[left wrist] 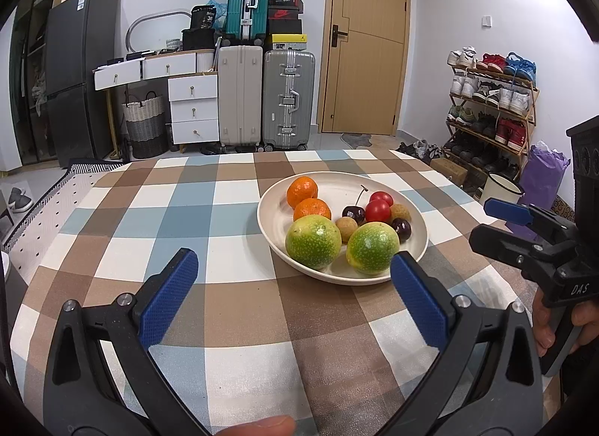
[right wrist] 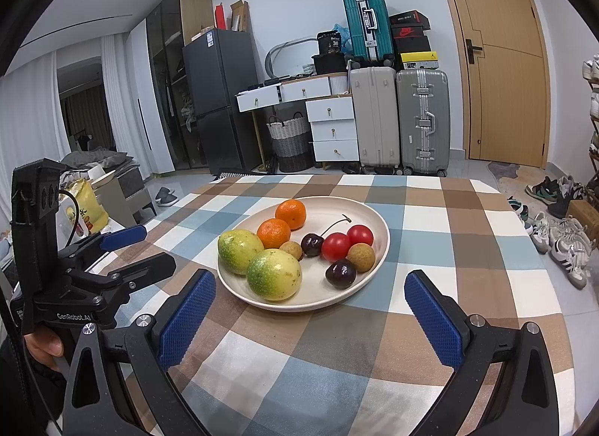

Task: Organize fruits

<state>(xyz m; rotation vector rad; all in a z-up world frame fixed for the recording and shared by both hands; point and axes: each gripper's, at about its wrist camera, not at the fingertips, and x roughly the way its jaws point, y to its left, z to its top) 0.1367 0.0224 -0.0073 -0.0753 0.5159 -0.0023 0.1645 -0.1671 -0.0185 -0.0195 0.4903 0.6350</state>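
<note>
Your left gripper (left wrist: 292,282) hangs low over the checked table (left wrist: 224,308) with its jaws wide apart and nothing between them; the plate (left wrist: 273,211) sits just beyond, toward the right jaw, whose blue pad (left wrist: 419,301) overlaps the near rim beside the right green fruit (left wrist: 372,247). Your right gripper (right wrist: 310,318) is likewise spread and empty, and the plate lies just ahead of it, roughly centred between the two pads. All the fruit is on the plate: two green fruits (right wrist: 273,274) at the near left, two oranges (right wrist: 291,214) behind them at the far left, two red tomatoes (right wrist: 336,247) and two dark cherries (right wrist: 340,273) toward the right, and two small brown longans (right wrist: 361,257) among them. In the left view your right gripper shows at the right edge, near the plate but apart from it. Suitcases (left wrist: 288,99) and a door (left wrist: 368,42) stand far behind the table.
</note>
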